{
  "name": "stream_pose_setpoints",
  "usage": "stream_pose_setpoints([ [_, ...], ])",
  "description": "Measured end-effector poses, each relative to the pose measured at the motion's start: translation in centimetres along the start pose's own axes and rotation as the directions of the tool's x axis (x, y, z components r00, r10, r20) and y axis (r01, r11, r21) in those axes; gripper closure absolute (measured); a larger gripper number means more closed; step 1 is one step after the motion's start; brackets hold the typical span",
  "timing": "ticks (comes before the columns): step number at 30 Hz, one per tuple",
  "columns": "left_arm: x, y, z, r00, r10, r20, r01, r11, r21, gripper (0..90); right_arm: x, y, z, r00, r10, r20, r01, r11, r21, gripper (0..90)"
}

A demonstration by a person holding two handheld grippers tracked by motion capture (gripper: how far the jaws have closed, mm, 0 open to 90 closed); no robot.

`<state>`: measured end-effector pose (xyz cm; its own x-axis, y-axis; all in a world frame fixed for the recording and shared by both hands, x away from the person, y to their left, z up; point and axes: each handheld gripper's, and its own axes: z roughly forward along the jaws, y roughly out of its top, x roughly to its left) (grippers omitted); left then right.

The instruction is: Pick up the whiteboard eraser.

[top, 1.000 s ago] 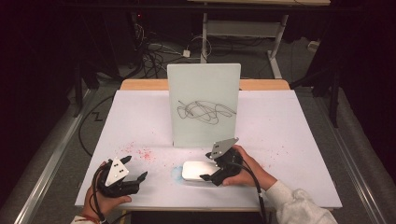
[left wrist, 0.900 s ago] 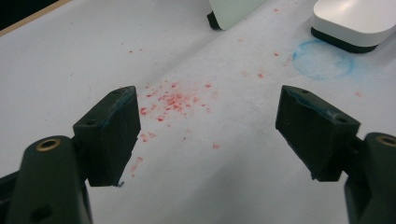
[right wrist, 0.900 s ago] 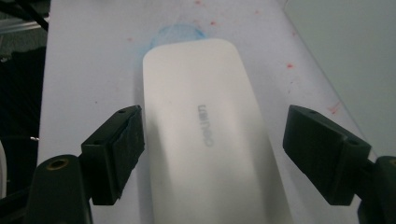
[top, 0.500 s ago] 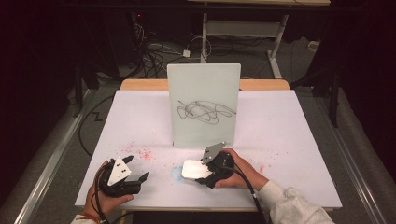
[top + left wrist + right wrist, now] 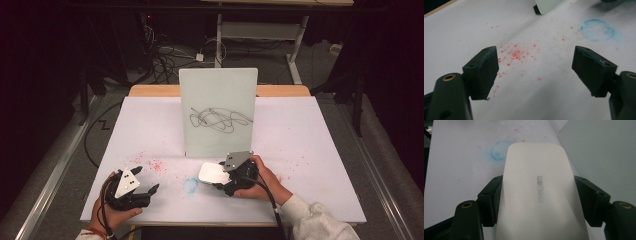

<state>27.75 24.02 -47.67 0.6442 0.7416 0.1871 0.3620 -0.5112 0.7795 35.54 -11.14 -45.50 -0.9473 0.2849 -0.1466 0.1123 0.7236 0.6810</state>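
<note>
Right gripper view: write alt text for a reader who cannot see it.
The right gripper's two black jaws clamp the sides of a smooth white rounded eraser block with faint grey lettering. Beyond it, on the white paper table cover, lie a smudged blue ring and red specks; a pale green board stands at right.

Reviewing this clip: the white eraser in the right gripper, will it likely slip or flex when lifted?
The white eraser looks rigid and smooth, so it probably won't flex. Its rounded, glossy sides might slip. The right gripper jaws flank both sides, which should steady it.
</note>
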Motion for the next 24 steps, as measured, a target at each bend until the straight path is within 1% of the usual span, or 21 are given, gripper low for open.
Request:
stream_pose_setpoints([
  [1,0.0,0.0,0.0,1.0,-0.003,-0.003,0.003,1.0,0.0,21.0,-0.1,0.0,-0.4,0.9998,0.001,0.022,-0.001,1.0,-0.013,30.6],
  [2,0.0,0.0,0.1,1.0,-0.003,-0.009,0.003,1.0,0.0,21.0,-0.1,0.0,-0.5,0.9996,0.003,0.028,-0.003,1.0,-0.019,30.6],
  [3,-0.1,0.1,0.1,0.9997,-0.005,-0.025,0.005,1.0,0.003,21.0,-0.2,0.0,-0.8,0.9992,0.013,0.037,-0.012,0.999,-0.034,30.6],
  [4,-0.1,0.1,0.1,0.9995,-0.005,-0.03,0.005,1.0,0.002,21.0,-0.3,0.0,-1.0,0.999,0.015,0.043,-0.013,0.999,-0.045,30.6],
  [6,-0.1,0.1,0.1,0.9997,-0.007,-0.024,0.007,1.0,-0.003,21.0,-0.3,-0.1,-1.1,0.9986,0.016,0.05,-0.013,0.999,-0.051,30.7],
  [7,-0.1,0.1,0.1,0.9998,-0.005,-0.022,0.005,1.0,-0.004,21.0,-0.4,-0.1,-1.4,0.9979,0.02,0.061,-0.017,0.998,-0.059,30.7],
  [8,-0.1,0.2,0.1,0.9998,-0.003,-0.021,0.003,1.0,-0.004,21.0,-0.5,-0.1,-1.9,0.9965,0.02,0.082,-0.013,0.997,-0.077,30.7],
  [9,-0.1,0.2,0.2,0.9997,-0.004,-0.022,0.004,1.0,-0.003,21.0,-0.5,-0.1,-1.9,0.9965,0.02,0.082,-0.013,0.997,-0.077,30.7],
  [12,0.0,0.2,0.3,0.9998,-0.007,-0.018,0.007,0.9999,-0.007,20.9,-0.9,-0.2,-2.6,0.9929,0.038,0.112,-0.026,0.994,-0.109,30.7],
  [14,0.1,0.2,0.4,0.9999,-0.011,-0.013,0.011,0.9999,-0.012,21.0,-1.3,-0.2,-3.1,0.9913,0.047,0.123,-0.031,0.991,-0.13,30.7],
  [15,0.2,0.2,0.5,0.9999,-0.01,-0.012,0.01,0.9999,-0.014,21.0,-1.4,-0.2,-3.4,0.987,0.054,0.151,-0.031,0.988,-0.149,30.7],
  [16,0.3,0.2,0.5,0.9999,-0.011,-0.013,0.01,0.9998,-0.015,21.0,-1.4,-0.2,-3.4,0.987,0.054,0.151,-0.031,0.988,-0.149,30.7],
  [17,0.4,0.3,0.5,0.9999,-0.011,-0.008,0.011,0.9997,-0.02,21.0,-1.5,-0.3,-3.6,0.9852,0.057,0.162,-0.033,0.988,-0.149,30.7],
  [20,0.4,0.4,0.7,0.9999,-0.011,-0.002,0.011,0.9997,-0.022,20.9,-1.7,-0.6,-4.1,0.9768,0.067,0.203,-0.033,0.986,-0.166,30.7],
  [21,0.4,0.5,0.7,1.0,-0.009,0.001,0.009,0.9997,-0.024,21.0,-1.7,-0.7,-4.3,0.9727,0.079,0.218,-0.042,0.984,-0.171,30.7],
  [24,0.3,0.6,0.8,1.0,0.001,0.001,-0.001,0.9998,-0.019,21.0,-1.7,-0.9,-4.8,0.9555,0.089,0.281,-0.039,0.983,-0.178,30.8],
])
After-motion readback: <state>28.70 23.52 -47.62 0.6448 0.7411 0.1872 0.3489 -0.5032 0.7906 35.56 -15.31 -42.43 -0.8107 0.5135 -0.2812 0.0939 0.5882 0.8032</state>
